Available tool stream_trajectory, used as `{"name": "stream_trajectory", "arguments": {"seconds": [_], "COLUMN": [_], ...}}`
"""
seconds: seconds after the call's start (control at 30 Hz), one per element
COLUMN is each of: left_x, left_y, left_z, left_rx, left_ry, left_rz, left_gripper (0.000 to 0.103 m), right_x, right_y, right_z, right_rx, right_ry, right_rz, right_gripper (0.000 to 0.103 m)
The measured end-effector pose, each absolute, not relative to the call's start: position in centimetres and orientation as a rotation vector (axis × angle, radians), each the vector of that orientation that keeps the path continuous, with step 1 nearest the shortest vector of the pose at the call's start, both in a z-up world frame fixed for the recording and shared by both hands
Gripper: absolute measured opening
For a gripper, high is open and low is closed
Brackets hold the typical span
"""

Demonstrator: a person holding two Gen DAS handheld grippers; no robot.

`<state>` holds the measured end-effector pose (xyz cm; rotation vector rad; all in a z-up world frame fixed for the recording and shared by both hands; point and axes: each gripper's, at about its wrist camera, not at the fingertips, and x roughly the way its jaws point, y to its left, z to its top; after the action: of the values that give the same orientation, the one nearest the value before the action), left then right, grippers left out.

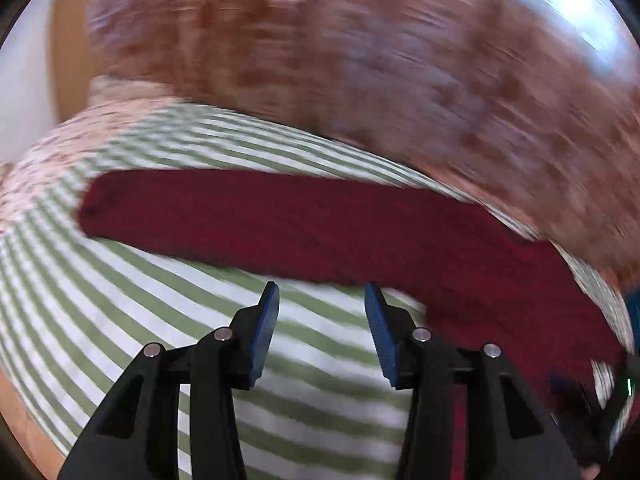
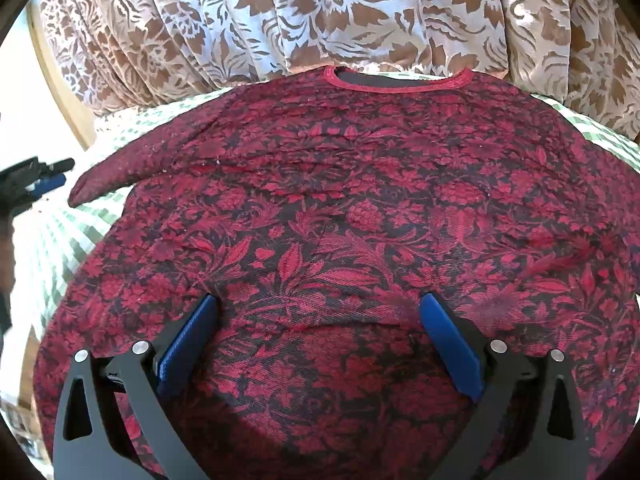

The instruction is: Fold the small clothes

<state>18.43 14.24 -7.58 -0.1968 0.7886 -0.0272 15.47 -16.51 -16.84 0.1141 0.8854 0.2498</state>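
Gaping right tongs (image 2: 318,300), blue pads (image 2: 450,344) on red top (image 2: 340,200)

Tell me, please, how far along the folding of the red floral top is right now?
Done: the red floral top lies spread flat on the striped cloth, neckline away. In hand: nothing; the right gripper is open over its lower part, and the left gripper is open near the sleeve. Left: every fold, sleeves included.
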Motion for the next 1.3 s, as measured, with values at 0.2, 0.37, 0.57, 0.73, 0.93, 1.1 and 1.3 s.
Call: {"name": "stream_trajectory", "arguments": {"seconds": [0.2, 0.37, 0.57, 0.73, 0.93, 1.1, 1.3], "left_x": [12.6, 10.1, 8.8, 7.7, 6.9, 6.8, 7.2], "left_y": [3.1, 0.1, -0.5, -1.4, -2.7, -3.4, -4.6], "left_z": [-8.2, -7.9, -7.3, -6.6, -5.5, -5.3, -5.9], "left_rx": [-0.02, -0.003, 0.049, 0.115, 0.158, 0.159, 0.172], "left_ry": [0.802, 0.811, 0.785, 0.754, 0.718, 0.72, 0.751], "left_rz": [-0.174, -0.187, -0.106, -0.053, -0.058, -0.063, -0.087], "left_gripper": [0.045, 0.046, 0.056, 0.06, 0.064, 0.067, 0.069], "right_x": [13.5, 9.6, 3.2, -0.4, -2.5, -1.1, 3.1], "right_y": [-18.8, -23.4, -27.1, -28.4, -32.6, -38.2, -46.0], "right_z": [-16.0, -15.5, -15.9, -17.7, -16.7, -15.5, -15.9], "right_rx": [0.09, 0.109, 0.046, -0.029, 0.171, 0.465, 0.787], "right_ry": [0.875, 0.879, 0.889, 0.957, 0.946, 0.869, 0.764], "right_rz": [0.24, 0.193, 0.158, 0.114, 0.072, 0.011, -0.096], "right_gripper": [0.099, 0.099, 0.099, 0.099, 0.099, 0.097, 0.085]}}
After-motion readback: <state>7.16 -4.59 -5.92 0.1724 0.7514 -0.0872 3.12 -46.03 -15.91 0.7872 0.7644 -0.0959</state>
